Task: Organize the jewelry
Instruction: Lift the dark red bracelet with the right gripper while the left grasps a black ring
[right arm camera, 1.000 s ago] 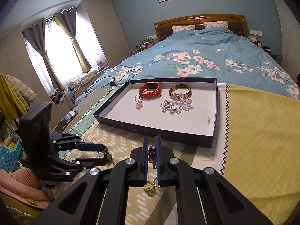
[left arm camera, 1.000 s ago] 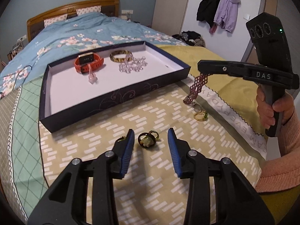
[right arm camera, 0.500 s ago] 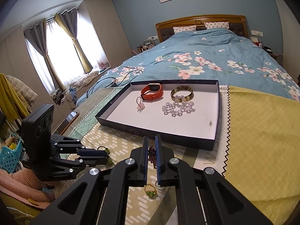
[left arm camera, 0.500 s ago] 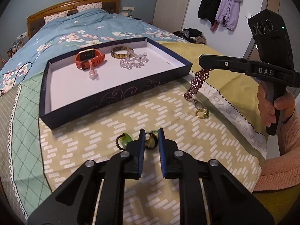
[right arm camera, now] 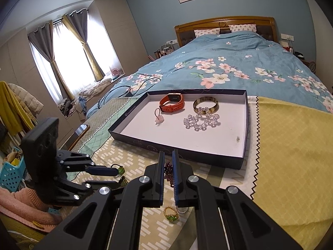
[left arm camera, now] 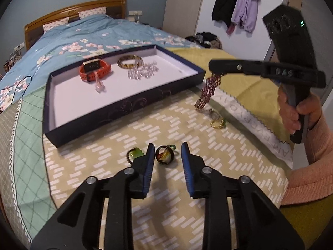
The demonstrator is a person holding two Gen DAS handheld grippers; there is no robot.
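My left gripper (left arm camera: 165, 153) had just been opening; its blue pads stood apart either side of a dark round ring with amber stone (left arm camera: 164, 155), not pressing it, just in front of the shallow navy cardboard tray (left arm camera: 116, 112). My right gripper (right arm camera: 168, 167) was clamped on a dangling maroon beaded mesh bracelet (left arm camera: 209, 87), right of the tray's near corner.

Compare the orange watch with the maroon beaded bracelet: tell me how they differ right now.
The orange watch lies inside the tray; the maroon beaded bracelet hangs outside it, clamped in the right gripper. The watch is a smooth band, the bracelet woven mesh. Both are wrist pieces.
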